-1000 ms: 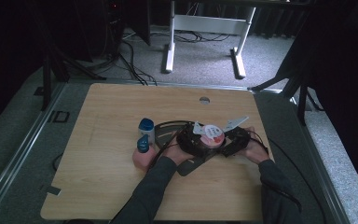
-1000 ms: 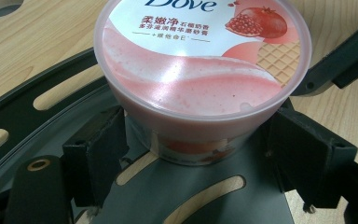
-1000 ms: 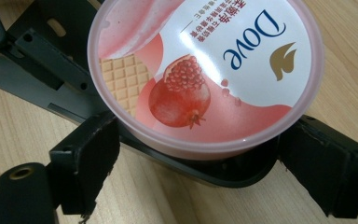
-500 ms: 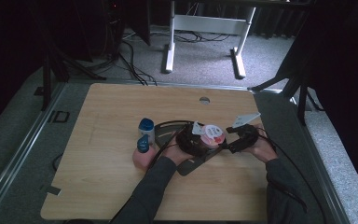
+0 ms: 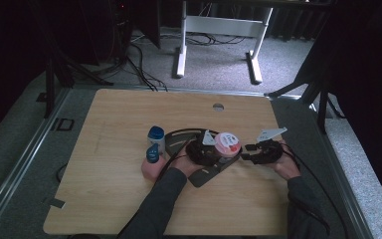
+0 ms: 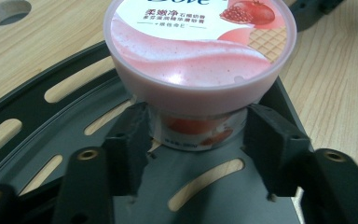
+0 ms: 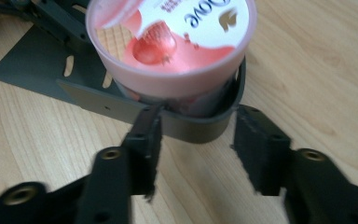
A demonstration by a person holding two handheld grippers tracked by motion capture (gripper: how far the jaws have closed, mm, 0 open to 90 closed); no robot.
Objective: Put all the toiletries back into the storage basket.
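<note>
From the high view we see that the right gripper [image 5: 251, 153] has drawn back to the right since a second ago, when it sat close against the pink tub [image 5: 227, 144]; it now hangs just beside the dark slotted plate [image 5: 205, 175], apart from the tub, and we judge its part in this step finished. The left gripper [image 5: 203, 151] stays at the tub on the plate, near the middle of the table [image 5: 129, 109], with two blue-capped bottles [image 5: 155, 137] to its left. The left forearm reaches in bent toward the right, and the right hand [image 5: 284, 166] lies low near the table's right edge. In the left gripper view our jaws stand either side of the tub's narrow base [image 6: 196, 133] under the wide pink lid; we cannot tell whether they press it. In the right gripper view the jaws are parted with bare wood between them, released, and the tub [image 7: 170, 46] stands beyond them on the plate's rounded end [image 7: 200, 128].
</note>
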